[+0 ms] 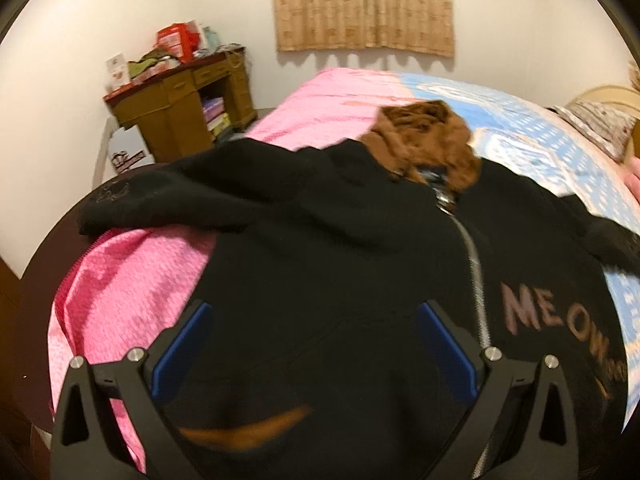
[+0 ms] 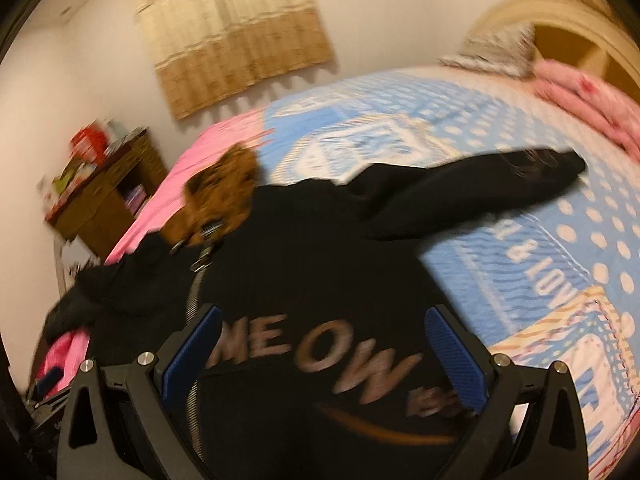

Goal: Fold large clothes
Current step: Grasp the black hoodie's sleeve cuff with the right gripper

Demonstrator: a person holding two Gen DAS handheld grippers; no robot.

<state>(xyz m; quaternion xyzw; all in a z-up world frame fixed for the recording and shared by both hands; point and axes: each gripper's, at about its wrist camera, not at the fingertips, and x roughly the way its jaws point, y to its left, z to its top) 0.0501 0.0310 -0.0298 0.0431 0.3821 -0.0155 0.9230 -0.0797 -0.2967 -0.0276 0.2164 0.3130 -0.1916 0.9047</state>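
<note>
While both my grippers hover over the bed, the black zip hoodie lies spread face-up across the middle of each frame, its brown-lined hood toward the curtain at top. My left gripper has its jaws wide with nothing between them, low centre above the hoodie's front. My right gripper is equally wide and empty over the "MEOW" lettering, though that view is blurred.
</note>
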